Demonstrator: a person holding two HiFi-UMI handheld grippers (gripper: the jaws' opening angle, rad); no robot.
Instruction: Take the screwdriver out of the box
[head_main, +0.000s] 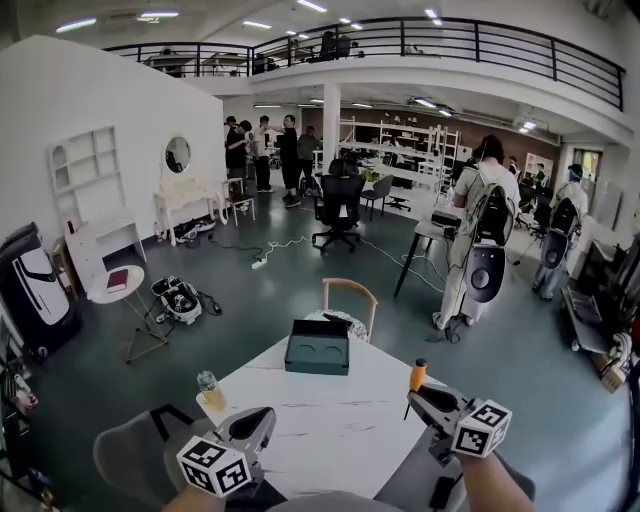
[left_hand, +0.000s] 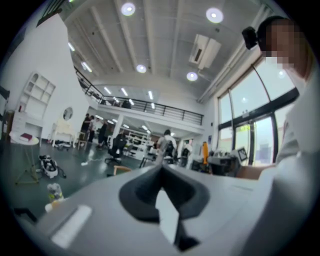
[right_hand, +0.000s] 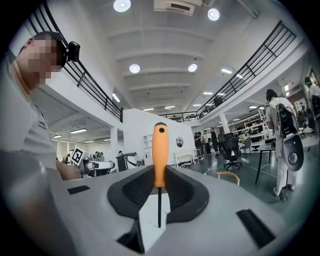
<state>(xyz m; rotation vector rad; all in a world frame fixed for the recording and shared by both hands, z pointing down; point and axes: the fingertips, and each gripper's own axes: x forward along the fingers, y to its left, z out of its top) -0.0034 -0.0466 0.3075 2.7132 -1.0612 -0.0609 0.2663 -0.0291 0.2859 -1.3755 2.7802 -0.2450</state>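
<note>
Dark green box is sitting on the white table, toward its far end, well apart from both grippers. Whether the lid is on I cannot tell; the top face is showing two shallow curved shapes. Screwdriver is out of the box: the right gripper is holding it right of the box and nearer the person, about at the table's right edge. In the right gripper view the jaws are clamping narrow on the lower part of the orange handle where the thin dark shaft begins. The handle is standing up past the jaw tips, and the shaft is running back between the jaws toward the camera. In the head view the orange handle is pointing up and the shaft is slanting down just off the table edge. Left gripper is hanging left of the box and nearer the person, over the table's near left edge. Its jaws are meeting at the tips with nothing between them. A small bottle of yellowish liquid is standing left of the box, on the table edge just beyond the left gripper. A wooden-backed chair is standing just behind the box, at the table's far corner.
</note>
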